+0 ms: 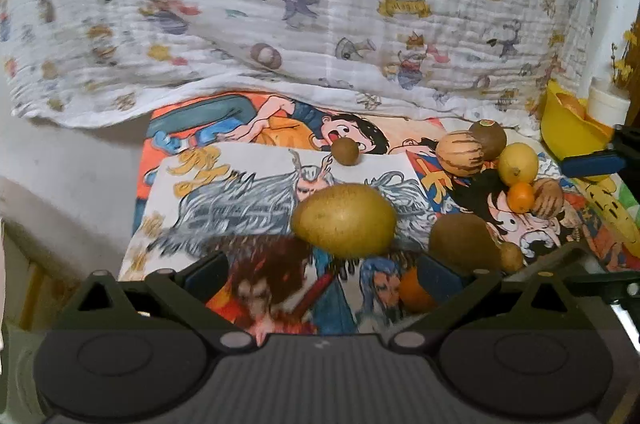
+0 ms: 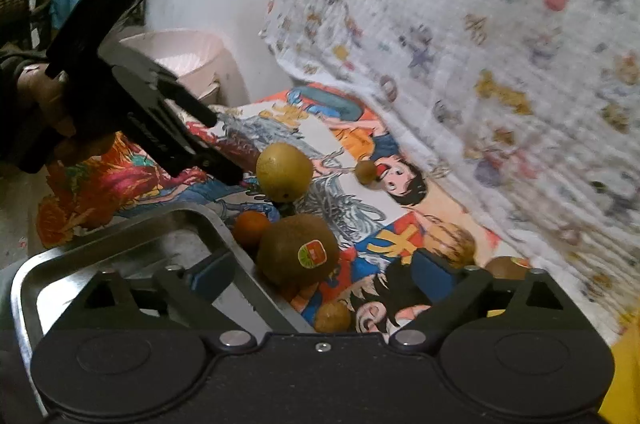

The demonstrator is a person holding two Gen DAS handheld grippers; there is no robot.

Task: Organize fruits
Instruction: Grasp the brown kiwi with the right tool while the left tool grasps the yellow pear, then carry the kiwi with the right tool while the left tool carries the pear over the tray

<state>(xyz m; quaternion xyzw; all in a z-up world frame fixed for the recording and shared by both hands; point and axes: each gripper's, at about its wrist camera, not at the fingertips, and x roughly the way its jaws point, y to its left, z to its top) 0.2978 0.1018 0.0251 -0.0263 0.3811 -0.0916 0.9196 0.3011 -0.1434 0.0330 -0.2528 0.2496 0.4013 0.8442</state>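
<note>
Stickered kiwi (image 2: pixel 298 250) just ahead between wide-open, empty right tongs (image 2: pixel 320 270); left tongs (image 1: pixel 320 270) likewise open, empty.

A white cloth (image 1: pixel 320 4) printed with small cartoon figures in yellow, blue and red hangs behind. The comic posters (image 1: pixel 248 192) beneath the fruit are bright orange, blue, red and grey. The large oval fruit (image 1: pixel 344 226) is yellow-green and speckled. The kiwi (image 2: pixel 298 250) is fuzzy brown with a red and green sticker. The lemon (image 1: pixel 518 163) is yellow, the small citrus (image 1: pixel 520 197) orange, the bowl (image 1: pixel 568 132) yellow. The tray (image 2: pixel 120 252) is silver metal. Each hand-held gripper is black with blue pads (image 1: pixel 440 278).
</note>
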